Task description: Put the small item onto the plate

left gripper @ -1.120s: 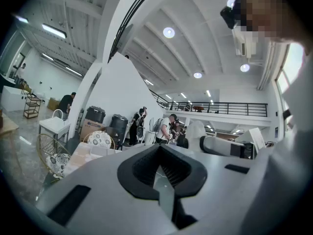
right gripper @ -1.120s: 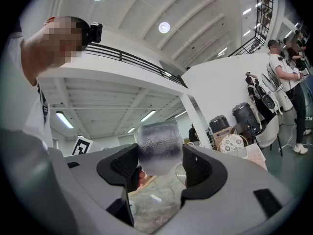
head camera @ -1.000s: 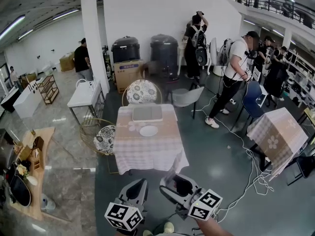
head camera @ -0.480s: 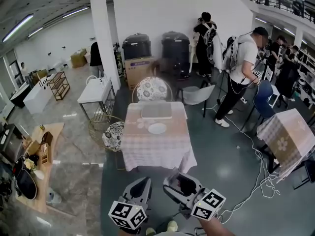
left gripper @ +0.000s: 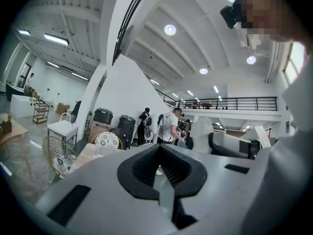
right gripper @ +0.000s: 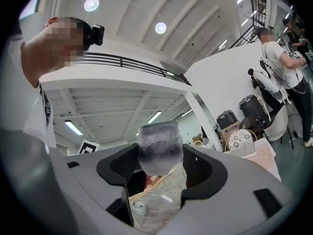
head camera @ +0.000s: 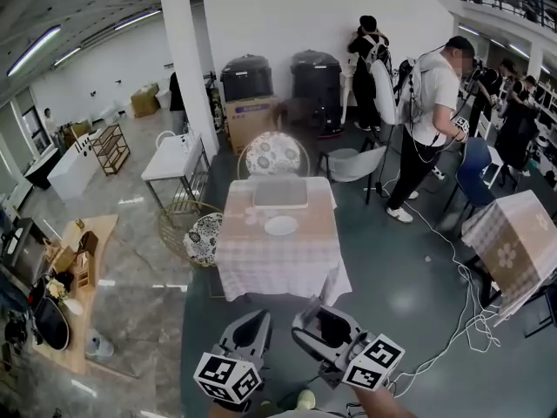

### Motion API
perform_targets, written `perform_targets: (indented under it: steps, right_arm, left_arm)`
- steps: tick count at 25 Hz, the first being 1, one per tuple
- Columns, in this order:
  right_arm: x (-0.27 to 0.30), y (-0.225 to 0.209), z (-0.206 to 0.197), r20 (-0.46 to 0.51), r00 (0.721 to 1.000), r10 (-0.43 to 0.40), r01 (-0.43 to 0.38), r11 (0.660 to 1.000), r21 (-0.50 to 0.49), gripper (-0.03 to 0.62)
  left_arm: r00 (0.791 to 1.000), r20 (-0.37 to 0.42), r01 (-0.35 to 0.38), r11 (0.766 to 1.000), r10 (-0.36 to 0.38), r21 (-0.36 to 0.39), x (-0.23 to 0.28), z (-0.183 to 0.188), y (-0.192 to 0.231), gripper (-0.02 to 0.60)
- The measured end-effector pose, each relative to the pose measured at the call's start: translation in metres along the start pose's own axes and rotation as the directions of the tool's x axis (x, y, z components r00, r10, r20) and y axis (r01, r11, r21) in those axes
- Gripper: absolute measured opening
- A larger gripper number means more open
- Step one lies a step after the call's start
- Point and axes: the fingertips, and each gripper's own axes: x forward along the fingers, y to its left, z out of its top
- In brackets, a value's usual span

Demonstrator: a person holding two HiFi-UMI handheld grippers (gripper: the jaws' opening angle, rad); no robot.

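R gripper (right gripper: 162,166) is clamped on the small item (right gripper: 160,143), a gray bumpy cup, up in the air. L gripper (left gripper: 159,155) is pinched closed w/ nothing in it. I see the plate (head camera: 281,225) on the checked table (head camera: 278,264), well ahead of both grippers, just in front of a gray board (head camera: 280,194).

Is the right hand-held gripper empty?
No: in the right gripper view the right hand-held gripper has its jaws clamped on a small dark dimpled item.

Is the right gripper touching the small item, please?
Touching: the right gripper view shows the right gripper clamping the small item between both fingers.
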Motion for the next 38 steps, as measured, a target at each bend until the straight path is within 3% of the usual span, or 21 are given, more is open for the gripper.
perform_targets:
  steps: [15, 23, 38]
  right_arm:
    - [0.021, -0.029, 0.0, -0.016, 1.0, -0.011, 0.01, 1.0, -0.001, 0.287]
    - [0.078, -0.076, 0.007, -0.016, 0.998, -0.068, 0.068, 0.998, -0.012, 0.287]
    - [0.199, -0.162, 0.013, -0.003, 0.977, -0.213, 0.213, 0.977, -0.017, 0.287]
  left_arm:
    - [1.0, -0.005, -0.018, 0.998, 0.019, 0.058, 0.037, 0.006, 0.015, 0.003]
    - [1.0, -0.002, -0.004, 0.998, 0.004, 0.057, 0.087, 0.017, 0.07, 0.004]
    - [0.991, -0.011, 0.137, 0.987, -0.136, 0.08, 0.178, 0.051, 0.188, 0.003]
